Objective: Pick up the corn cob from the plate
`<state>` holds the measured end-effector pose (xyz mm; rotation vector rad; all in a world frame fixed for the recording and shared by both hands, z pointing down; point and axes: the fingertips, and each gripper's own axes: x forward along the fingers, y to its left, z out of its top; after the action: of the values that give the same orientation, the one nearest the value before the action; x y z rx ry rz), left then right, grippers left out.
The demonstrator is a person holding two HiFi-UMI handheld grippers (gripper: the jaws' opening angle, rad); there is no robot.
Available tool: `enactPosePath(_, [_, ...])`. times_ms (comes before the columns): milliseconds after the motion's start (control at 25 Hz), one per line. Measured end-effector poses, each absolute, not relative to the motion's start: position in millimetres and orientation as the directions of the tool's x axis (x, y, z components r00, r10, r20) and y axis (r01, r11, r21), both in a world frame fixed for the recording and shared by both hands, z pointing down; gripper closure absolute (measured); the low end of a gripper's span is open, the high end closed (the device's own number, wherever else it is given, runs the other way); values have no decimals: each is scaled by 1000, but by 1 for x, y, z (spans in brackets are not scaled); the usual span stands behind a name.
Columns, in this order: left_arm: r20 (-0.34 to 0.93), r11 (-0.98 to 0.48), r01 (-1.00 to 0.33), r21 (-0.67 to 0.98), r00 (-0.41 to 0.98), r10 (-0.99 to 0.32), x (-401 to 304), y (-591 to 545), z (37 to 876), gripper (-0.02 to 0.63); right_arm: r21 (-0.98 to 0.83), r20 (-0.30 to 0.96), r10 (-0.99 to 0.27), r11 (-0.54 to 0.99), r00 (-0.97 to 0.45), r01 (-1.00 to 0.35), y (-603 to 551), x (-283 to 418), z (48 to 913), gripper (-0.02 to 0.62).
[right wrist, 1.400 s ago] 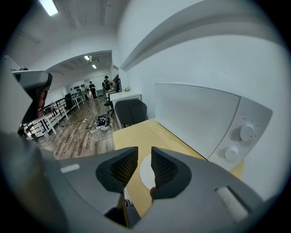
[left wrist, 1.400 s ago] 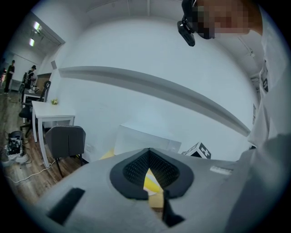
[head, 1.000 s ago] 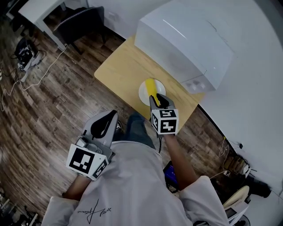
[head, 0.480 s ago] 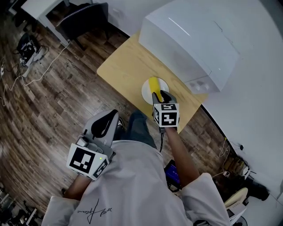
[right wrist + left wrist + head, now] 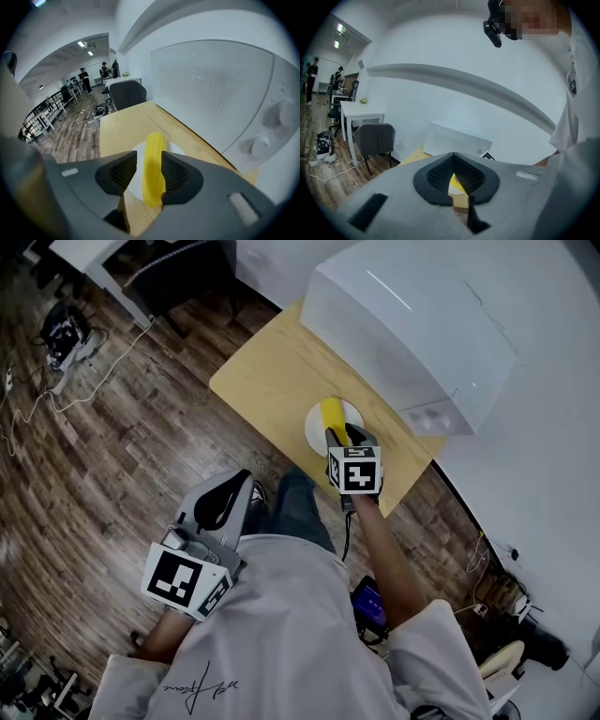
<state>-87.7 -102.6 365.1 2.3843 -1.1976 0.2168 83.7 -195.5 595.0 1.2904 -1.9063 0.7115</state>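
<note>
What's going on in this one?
A person holds tongs in each hand. The right tongs reach down over the yellow corn cob on the white plate on the wooden table; their jaws, which have just been opening, straddle the cob without clamping it. The left tongs sit shut and empty near the person's waist.

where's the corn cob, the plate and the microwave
corn cob (image 5: 153, 159): right gripper view, mid-length of the cob
plate (image 5: 317, 433): head view, bare left rim
microwave (image 5: 412, 329): head view, top panel
</note>
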Motion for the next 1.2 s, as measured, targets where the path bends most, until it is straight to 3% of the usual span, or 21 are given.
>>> enactPosePath(560, [354,-513,-795,325,605,-713,-78,-102,370,614,-71,857,-461,335,-229,-939,-202,91,631,348])
enactPosePath(1200, [371,-504,-798,332,601,-707,-78,-104,375,614,-59,885,-413,357,-214,-932,-219,85,660,318])
